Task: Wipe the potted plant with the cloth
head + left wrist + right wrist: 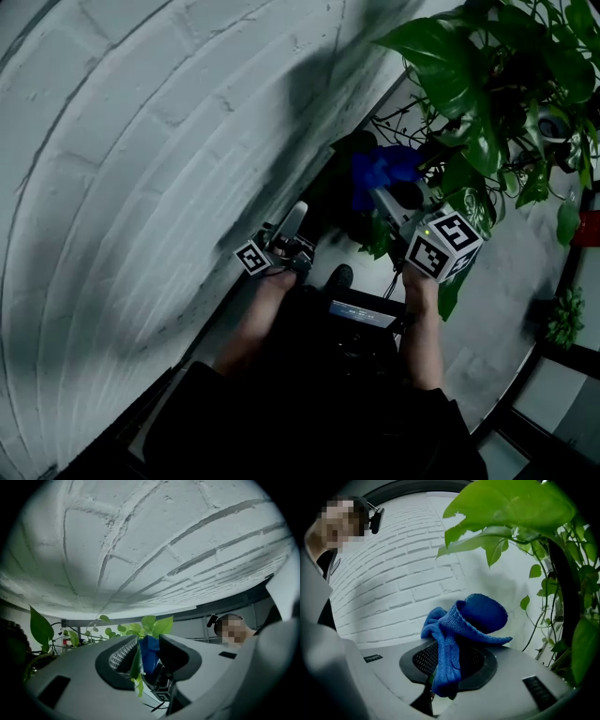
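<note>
Two tools show in the head view: the left hand-held gripper sits low by the brick wall, and the right hand-held gripper lifts the cloth into the potted plant.

In the left gripper view, the jaws stand narrowly apart, with a leaf hanging loose between them.

In the right gripper view, the jaws clamp the bunched cloth just beside the foliage.

Most of the wiping probably remains.
</note>
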### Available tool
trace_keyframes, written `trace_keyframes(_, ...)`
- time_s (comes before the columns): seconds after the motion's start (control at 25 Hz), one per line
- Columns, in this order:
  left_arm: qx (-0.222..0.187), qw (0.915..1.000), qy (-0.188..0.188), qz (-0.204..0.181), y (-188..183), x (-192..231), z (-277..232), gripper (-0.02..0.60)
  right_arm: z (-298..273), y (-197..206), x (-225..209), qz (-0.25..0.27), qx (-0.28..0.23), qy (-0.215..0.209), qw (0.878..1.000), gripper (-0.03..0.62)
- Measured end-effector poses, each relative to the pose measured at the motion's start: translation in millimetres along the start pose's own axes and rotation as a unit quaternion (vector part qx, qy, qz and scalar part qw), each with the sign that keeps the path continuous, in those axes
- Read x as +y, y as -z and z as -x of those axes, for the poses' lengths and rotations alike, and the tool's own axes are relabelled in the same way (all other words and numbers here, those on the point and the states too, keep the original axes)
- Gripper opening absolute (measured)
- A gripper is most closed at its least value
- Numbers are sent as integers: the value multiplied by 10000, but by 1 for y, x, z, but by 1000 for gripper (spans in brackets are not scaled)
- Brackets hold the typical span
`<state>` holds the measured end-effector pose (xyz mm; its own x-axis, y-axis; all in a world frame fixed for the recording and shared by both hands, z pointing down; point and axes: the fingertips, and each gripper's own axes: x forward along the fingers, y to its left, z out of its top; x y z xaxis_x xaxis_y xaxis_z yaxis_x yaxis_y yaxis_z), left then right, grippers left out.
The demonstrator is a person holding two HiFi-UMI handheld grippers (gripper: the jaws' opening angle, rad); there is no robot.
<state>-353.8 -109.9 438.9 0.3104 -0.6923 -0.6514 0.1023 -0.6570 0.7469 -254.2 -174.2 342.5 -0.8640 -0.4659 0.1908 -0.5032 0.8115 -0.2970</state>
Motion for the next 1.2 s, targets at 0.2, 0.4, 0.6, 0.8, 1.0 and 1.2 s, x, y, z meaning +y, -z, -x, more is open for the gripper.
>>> trace_keyframes(0.2,66,9997,217,15,2,-10,-2,141,-27,30,8,-281,340,-247,9987,107)
trace_keyframes(0.4,150,9994,324,20,4,-17,-2,169,-51,60,23,-689,678,-581,9936,107)
trace_keyframes(0.6,156,9993,348,32,0,-20,2,189,-62,79,43,-867,833,-826,9893,107)
trace_keyframes(0.8,156,9990,399,93,-1,-23,4,207,-64,92,57,-891,896,-941,9875,107)
trace_keyframes(1.0,145,9990,392,180,-4,-24,9,209,-62,100,70,-948,850,-1034,9865,107)
trace_keyframes(1.2,187,9988,361,281,-5,-25,16,209,-61,107,78,-982,809,-1042,9864,107)
